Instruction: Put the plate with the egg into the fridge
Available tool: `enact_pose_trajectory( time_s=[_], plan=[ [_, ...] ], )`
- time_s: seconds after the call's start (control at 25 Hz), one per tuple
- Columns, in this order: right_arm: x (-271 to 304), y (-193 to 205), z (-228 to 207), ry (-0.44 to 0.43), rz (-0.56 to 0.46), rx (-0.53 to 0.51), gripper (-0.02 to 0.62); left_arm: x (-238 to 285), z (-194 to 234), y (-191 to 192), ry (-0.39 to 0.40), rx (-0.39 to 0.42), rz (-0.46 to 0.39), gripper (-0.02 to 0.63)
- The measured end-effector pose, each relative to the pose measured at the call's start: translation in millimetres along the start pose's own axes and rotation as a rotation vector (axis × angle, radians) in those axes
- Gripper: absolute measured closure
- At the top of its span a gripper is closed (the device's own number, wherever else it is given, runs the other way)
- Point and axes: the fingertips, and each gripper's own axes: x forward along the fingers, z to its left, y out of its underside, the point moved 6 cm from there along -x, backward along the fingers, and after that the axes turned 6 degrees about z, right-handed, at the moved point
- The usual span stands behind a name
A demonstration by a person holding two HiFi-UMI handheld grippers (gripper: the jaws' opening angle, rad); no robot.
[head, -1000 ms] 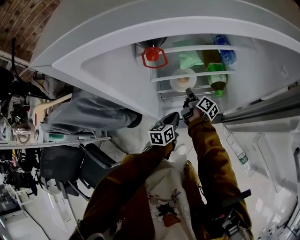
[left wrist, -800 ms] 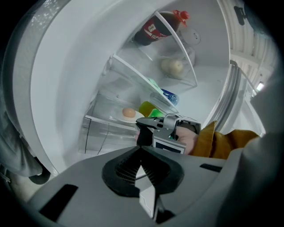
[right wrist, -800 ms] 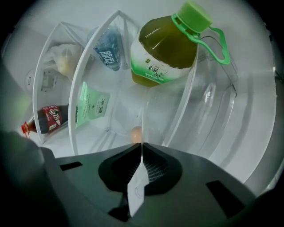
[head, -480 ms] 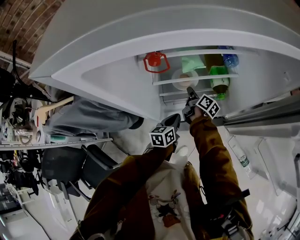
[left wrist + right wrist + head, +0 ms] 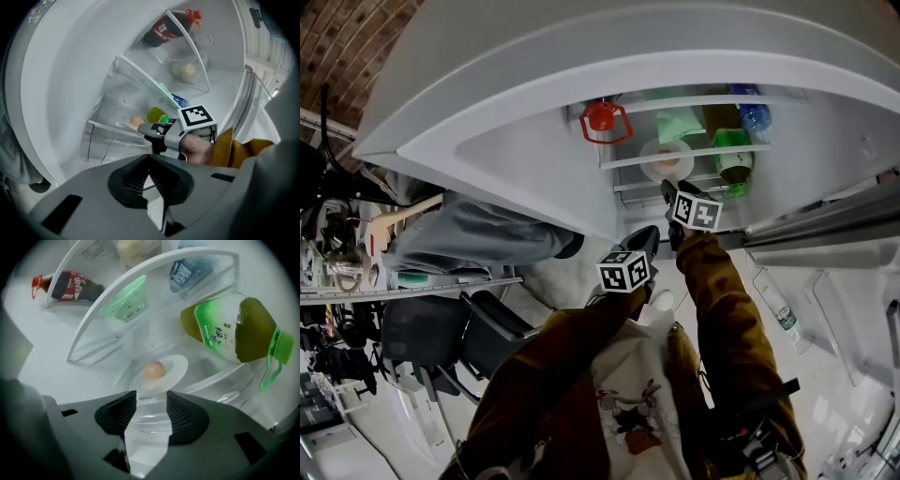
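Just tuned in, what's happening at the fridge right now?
A person stands at the open fridge with two hand-held grippers. The right hand-held gripper has just been opening its jaws; the plate with the egg sits on a shelf just ahead of them, not gripped. The left hand-held gripper is shut and empty.

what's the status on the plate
Left tool shut, empty. Right tool jaws just opened, nothing between them. Plate with egg sits in fridge just ahead. Bottle up right, not blocking.
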Motion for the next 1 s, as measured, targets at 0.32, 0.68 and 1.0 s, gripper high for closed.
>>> enact_pose_trajectory(
  time_s=[0.32,0.68,1.0],
  plan=[
    [-4.0,5.5,3.0,0.081,0.031,-0.184,0.411,-2.8,-0.6,2.6,-0.004,-0.004,-0.005,0.598],
    [-4.5,7.7,10.1,0.262,0.075,-0.483,0.413,-4.9,-0.9,3.8,-0.006,-0.007,-0.007,0.598],
    [-12.0,6.5,8.8,0.417,0.078,-0.624,0.414,-5.9,0.5,1.6,-0.004,-0.017,-0.012,0.598]
  ],
)
